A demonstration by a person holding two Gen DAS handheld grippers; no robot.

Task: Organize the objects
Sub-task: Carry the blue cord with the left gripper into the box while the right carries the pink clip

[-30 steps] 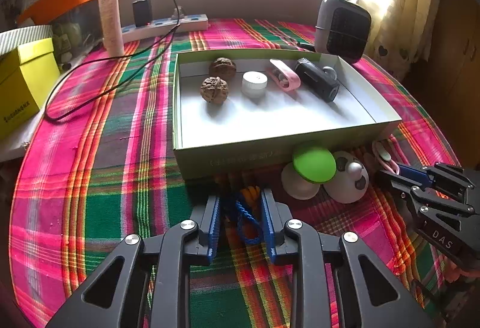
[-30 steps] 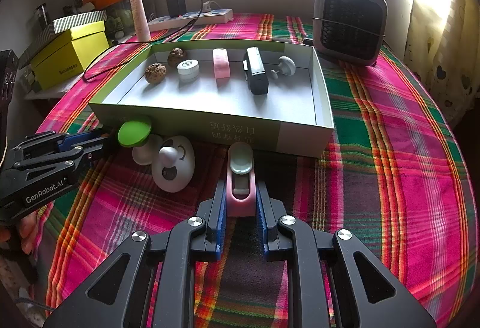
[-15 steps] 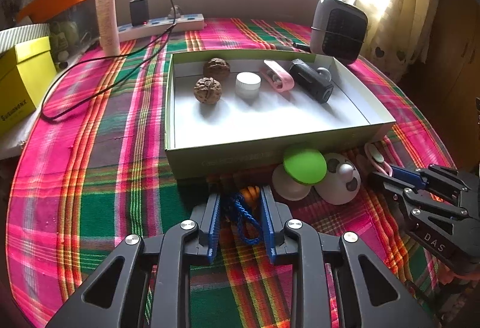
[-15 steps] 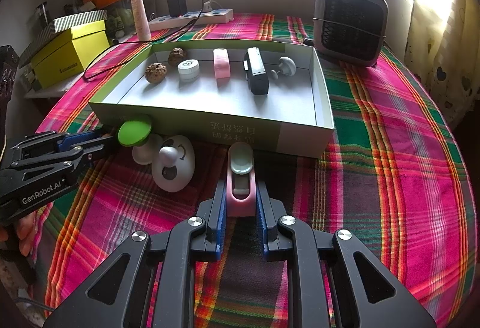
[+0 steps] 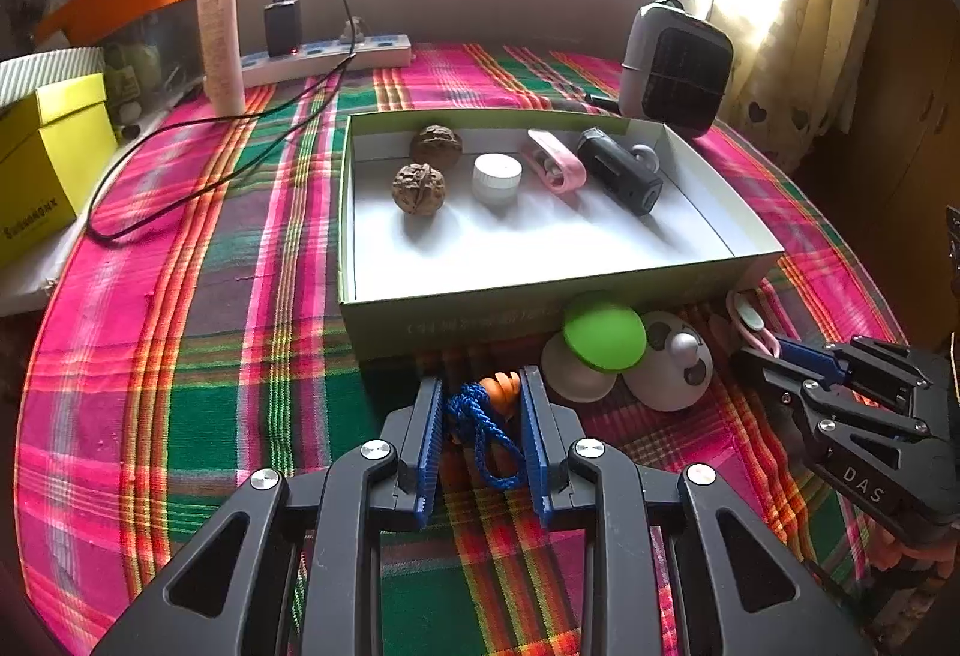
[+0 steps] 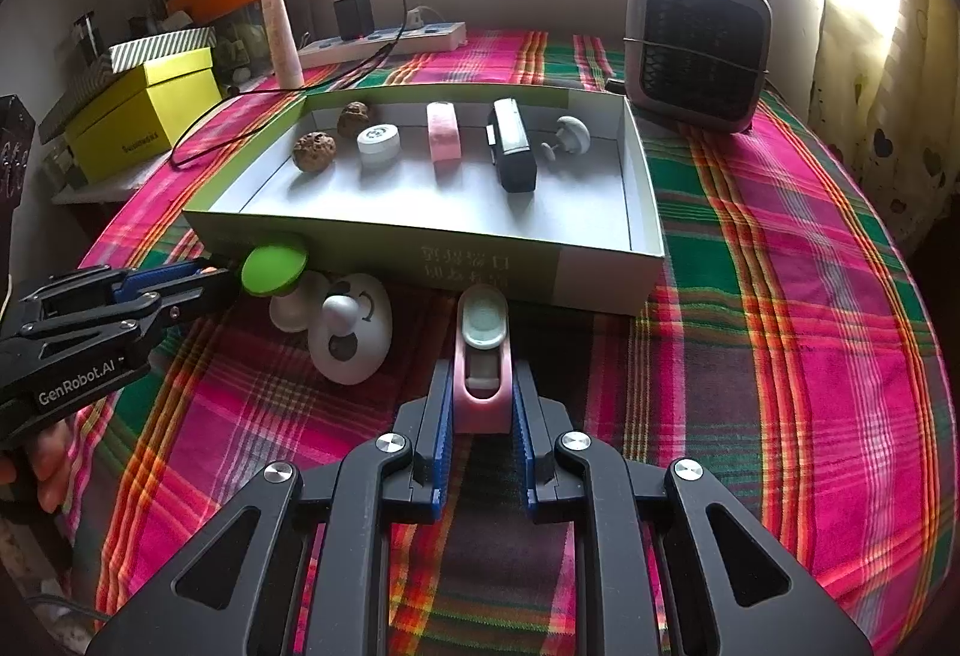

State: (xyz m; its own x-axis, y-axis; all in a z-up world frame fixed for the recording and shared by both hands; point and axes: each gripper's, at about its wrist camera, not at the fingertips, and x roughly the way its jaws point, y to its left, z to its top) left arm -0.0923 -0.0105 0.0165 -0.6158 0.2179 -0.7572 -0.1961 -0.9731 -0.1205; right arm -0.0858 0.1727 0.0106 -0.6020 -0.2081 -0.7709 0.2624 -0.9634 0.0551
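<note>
Your left gripper (image 5: 480,419) has barely shifted in a second, jaws pinching the blue cord (image 5: 483,431) just before the box (image 5: 600,299); your right gripper (image 6: 480,416) stays clamped on the pink clip (image 6: 482,377) there, neither lifted yet.

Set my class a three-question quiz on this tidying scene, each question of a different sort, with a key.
1. True or false: the right gripper is shut on a pink clip.
2. How many walnuts lie in the box?
3. The left gripper holds: A) the green-capped item; B) a blue cord with an orange piece; C) the black device.

Key: 1 true; 2 two; 3 B.
</note>
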